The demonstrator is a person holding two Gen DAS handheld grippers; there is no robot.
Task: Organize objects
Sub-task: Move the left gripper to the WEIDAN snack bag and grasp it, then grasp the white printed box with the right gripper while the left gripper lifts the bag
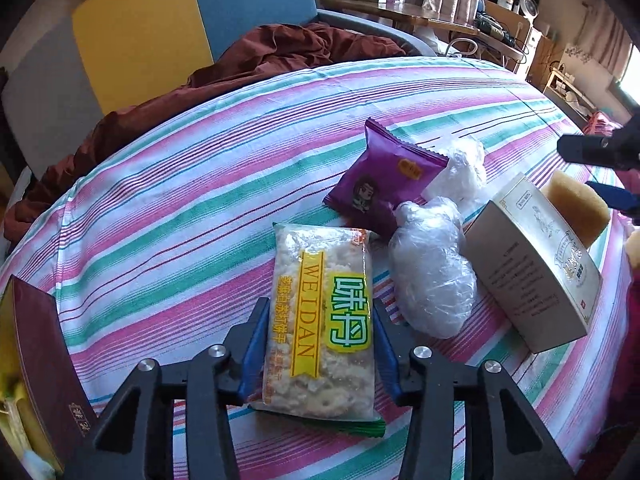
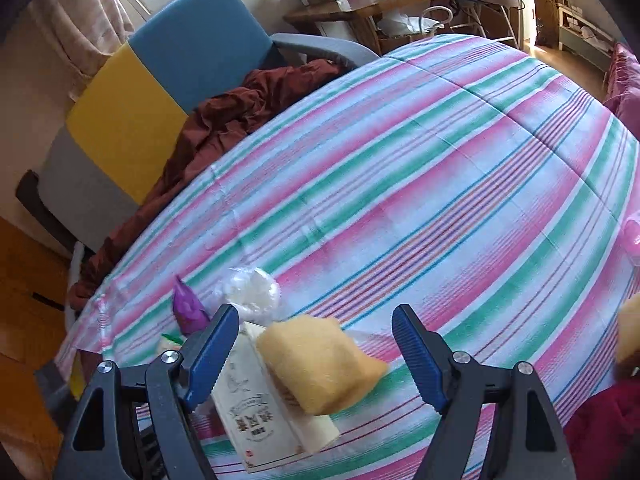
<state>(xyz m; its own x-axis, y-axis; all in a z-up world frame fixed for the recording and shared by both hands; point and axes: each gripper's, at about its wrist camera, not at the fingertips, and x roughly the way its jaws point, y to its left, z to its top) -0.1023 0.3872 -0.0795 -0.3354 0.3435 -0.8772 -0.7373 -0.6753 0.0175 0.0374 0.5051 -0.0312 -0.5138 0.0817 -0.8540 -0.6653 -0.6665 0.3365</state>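
A clear packet of crackers with yellow and green print (image 1: 320, 364) lies on the striped bedspread (image 1: 180, 208). My left gripper (image 1: 320, 306) is shut on it, with the blue pads pressed on its two long sides. Beyond it lie a purple snack packet (image 1: 384, 176) and two crumpled clear plastic bags (image 1: 432, 272). A white box (image 2: 256, 412) lies on the cloth with a yellow sponge (image 2: 320, 360) leaning on it. My right gripper (image 2: 316, 312) hangs open over the sponge without touching it.
A dark red box (image 1: 44, 360) stands at the near left edge. Rumpled maroon cloth (image 1: 280, 52) lies by a blue, yellow and grey chair (image 1: 140, 40) beyond the bed. Another yellow sponge (image 2: 630, 332) shows at the right edge. A cluttered wooden table (image 1: 400, 12) stands farther back.
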